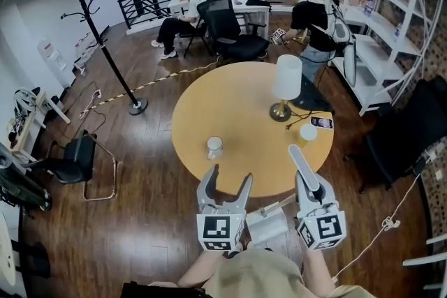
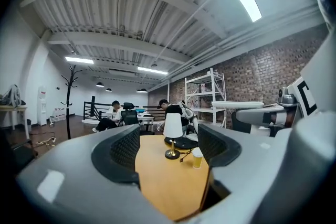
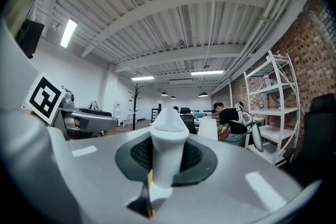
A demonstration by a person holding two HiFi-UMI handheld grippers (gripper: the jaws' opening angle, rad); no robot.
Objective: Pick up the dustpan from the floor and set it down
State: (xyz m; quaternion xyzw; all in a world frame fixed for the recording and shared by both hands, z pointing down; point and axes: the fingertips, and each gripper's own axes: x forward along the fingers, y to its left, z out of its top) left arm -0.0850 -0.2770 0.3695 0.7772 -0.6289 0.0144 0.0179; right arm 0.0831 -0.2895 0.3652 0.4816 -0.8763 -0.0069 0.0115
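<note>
My right gripper point(image 1: 311, 183) is shut on a white handle point(image 1: 301, 161), which I take for the dustpan's; the handle stands up between the jaws point(image 3: 169, 150). A white pan-like part point(image 1: 267, 224) shows low between the two grippers, just off the table's near edge; whether it rests on the floor I cannot tell. My left gripper point(image 1: 229, 176) is open with nothing in it and points level over the near edge of the round wooden table point(image 1: 230, 108). In the left gripper view the table top shows between the open jaws of the left gripper point(image 2: 168, 150).
On the table stand a white lamp point(image 1: 285, 84), a yellow cup point(image 1: 307, 132), a white mug point(image 1: 214, 146) and a small card point(image 1: 321, 123). A coat rack point(image 1: 105, 45) and a chair point(image 1: 77, 160) are at the left, white shelves point(image 1: 387, 31) at the right, people at desks behind.
</note>
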